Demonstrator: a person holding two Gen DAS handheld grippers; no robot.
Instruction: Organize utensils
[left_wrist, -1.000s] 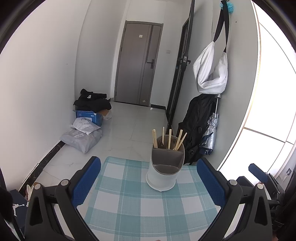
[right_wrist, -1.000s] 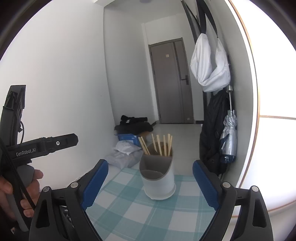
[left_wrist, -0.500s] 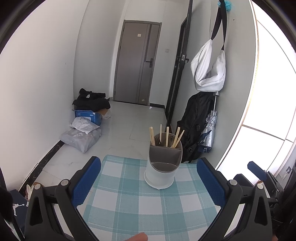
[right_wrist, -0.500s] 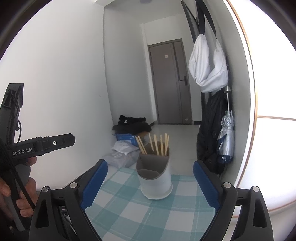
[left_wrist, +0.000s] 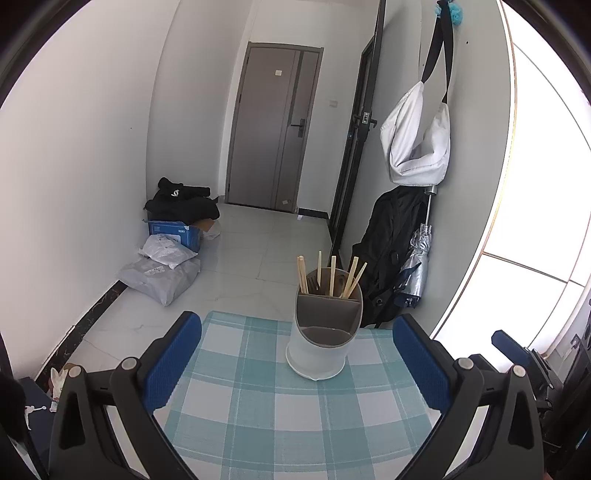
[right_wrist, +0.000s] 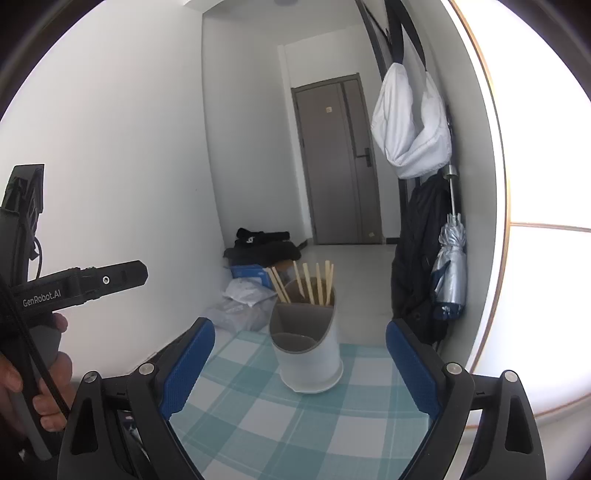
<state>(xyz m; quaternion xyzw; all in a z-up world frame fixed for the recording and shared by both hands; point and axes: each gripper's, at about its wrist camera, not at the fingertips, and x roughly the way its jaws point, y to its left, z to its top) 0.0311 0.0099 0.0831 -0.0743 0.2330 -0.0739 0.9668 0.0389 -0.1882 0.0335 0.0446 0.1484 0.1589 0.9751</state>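
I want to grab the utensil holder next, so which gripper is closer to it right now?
Hard to call; neither is clearly nearer. The left gripper and the right gripper both hang open, short of the utensil holder, which stands centred ahead of each on the checked tablecloth.

Left gripper (left_wrist: 297, 363) is held wide open over the checked tablecloth (left_wrist: 280, 417) — chopsticks (left_wrist: 332, 277) are stood in the utensil holder (left_wrist: 323, 332) just ahead.
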